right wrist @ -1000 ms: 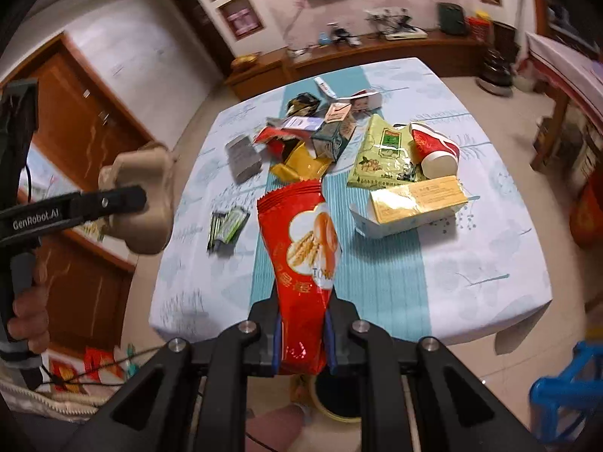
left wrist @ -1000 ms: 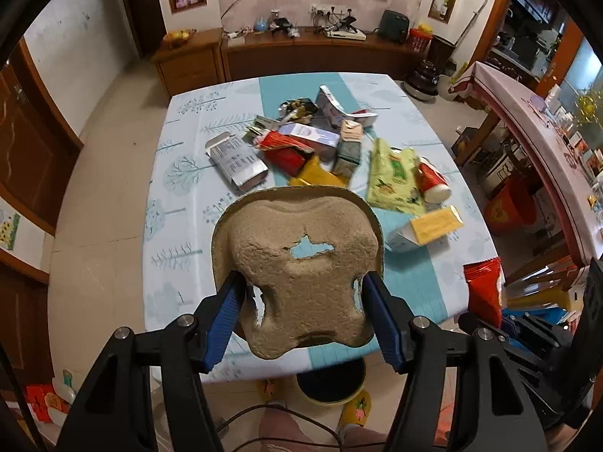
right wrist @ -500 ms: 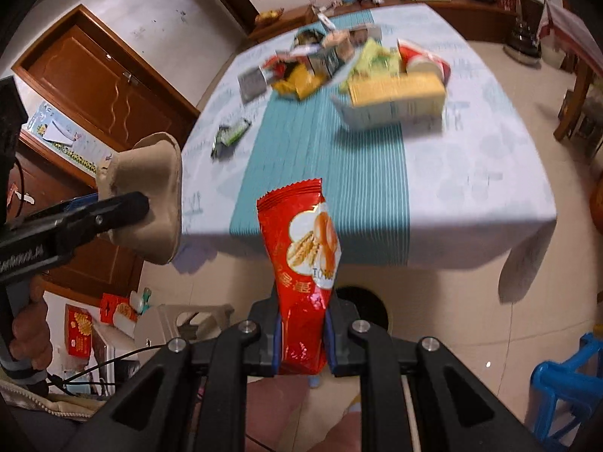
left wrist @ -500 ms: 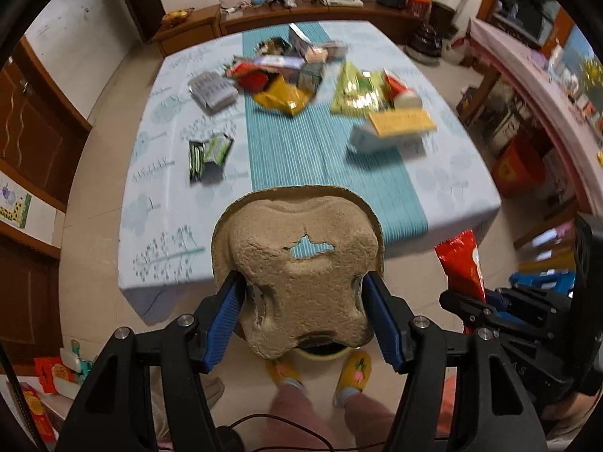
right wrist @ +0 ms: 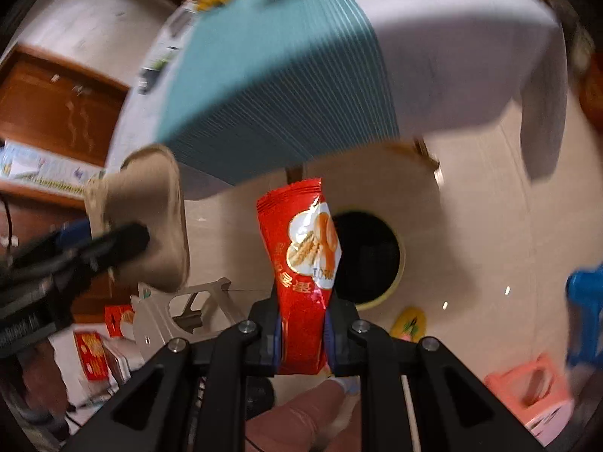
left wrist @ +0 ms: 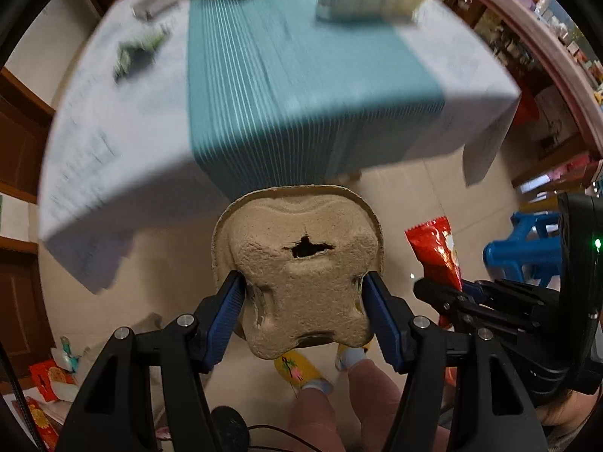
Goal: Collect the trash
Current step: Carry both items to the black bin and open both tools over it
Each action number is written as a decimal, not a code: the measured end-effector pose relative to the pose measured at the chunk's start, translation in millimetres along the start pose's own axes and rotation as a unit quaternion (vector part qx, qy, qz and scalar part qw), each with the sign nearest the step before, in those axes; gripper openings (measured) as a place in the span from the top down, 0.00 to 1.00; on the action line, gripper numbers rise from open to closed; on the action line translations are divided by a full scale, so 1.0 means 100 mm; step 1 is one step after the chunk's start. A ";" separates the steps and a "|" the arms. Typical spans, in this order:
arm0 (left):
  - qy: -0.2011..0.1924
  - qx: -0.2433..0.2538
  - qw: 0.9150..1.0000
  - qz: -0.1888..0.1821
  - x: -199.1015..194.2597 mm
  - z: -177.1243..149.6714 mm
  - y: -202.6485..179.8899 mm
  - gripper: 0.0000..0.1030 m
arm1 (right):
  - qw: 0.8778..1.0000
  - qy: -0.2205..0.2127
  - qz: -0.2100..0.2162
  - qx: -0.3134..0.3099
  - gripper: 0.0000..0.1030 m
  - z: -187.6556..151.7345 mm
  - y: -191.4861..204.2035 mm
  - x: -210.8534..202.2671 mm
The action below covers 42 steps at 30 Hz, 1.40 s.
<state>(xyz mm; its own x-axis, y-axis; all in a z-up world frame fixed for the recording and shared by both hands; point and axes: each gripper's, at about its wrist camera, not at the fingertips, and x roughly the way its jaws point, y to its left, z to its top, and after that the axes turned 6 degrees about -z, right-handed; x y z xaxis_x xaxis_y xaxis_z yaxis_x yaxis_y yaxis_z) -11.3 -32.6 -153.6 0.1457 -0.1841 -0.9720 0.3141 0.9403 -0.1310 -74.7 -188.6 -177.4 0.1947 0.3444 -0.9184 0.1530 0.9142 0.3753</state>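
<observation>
Left gripper, blue pads clamped across a tan moulded-pulp cup tray, sits left of and short of the round dark-mouthed bin on the floor. Right gripper, pinched on an upright red foil snack packet w/ wheat print, is nearer (bin just beyond its tip), long axis vertical

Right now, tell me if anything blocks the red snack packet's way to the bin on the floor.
Nothing visible does. The red snack packet, clamped in the right gripper, hangs just in front of the open bin. The pulp tray in the left gripper is off to the side.
</observation>
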 end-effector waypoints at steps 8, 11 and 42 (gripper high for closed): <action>0.052 -0.029 0.998 -0.001 1.41 -0.30 0.37 0.39 | 0.998 0.043 -0.011 0.045 0.84 -0.16 -0.25 1.24; 0.061 -0.036 0.997 0.006 1.94 -0.33 0.50 0.39 | 0.997 0.056 -0.020 0.051 0.84 -0.15 -0.38 1.77; 0.006 -0.045 0.999 0.029 1.98 -0.39 0.67 0.13 | 0.998 0.025 -0.051 0.036 0.24 -0.12 -0.42 2.49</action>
<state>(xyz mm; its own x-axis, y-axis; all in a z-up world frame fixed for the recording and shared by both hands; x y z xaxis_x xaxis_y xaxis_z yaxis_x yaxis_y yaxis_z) 2.3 5.3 -362.5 0.1501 -0.1253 -0.9807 0.2207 0.9712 -0.0903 -43.7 -138.4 -423.3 0.1265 0.2624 -0.9566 0.2388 0.9280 0.2861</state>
